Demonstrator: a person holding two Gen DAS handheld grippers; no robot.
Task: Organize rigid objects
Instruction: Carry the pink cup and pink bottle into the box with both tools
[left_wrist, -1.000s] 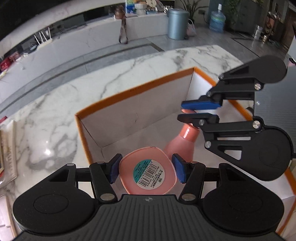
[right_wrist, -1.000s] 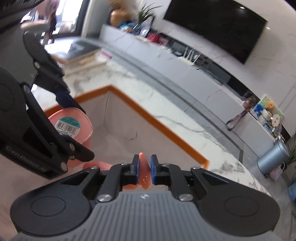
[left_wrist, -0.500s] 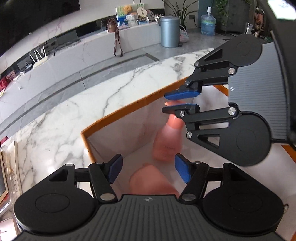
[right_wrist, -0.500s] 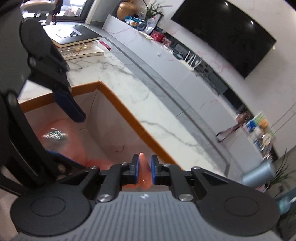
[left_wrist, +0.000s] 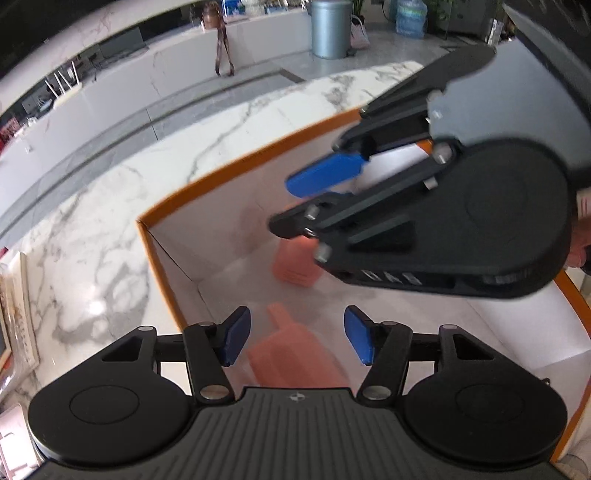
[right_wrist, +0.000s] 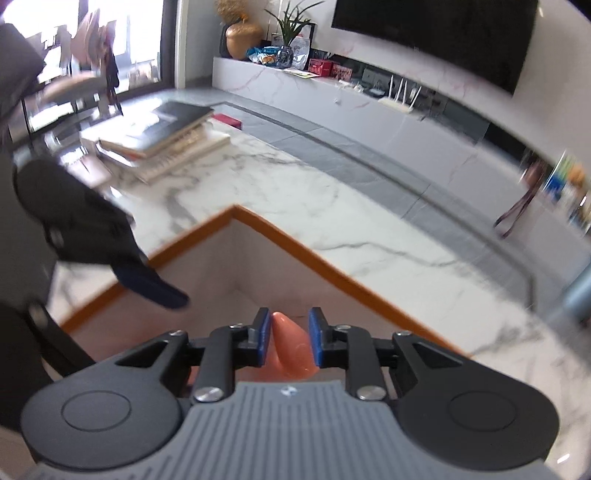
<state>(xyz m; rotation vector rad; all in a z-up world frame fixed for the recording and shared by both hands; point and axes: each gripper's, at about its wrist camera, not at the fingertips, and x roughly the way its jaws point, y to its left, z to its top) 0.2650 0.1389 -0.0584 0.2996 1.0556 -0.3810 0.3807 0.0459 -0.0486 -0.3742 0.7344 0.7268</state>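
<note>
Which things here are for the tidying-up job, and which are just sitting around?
For the job:
- pink bottle, blurred, in the box
- orange-edged box
- left gripper, closing, pads not touching the bottle
- right gripper, opening around the bottle's tip

Just lying about:
- stack of books
- grey bin
- water jug

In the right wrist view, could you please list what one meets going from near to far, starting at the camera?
Right claw opening around the pink bottle → orange-rimmed box → marble tabletop → grey floor strip → white cabinet → black screen.
</note>
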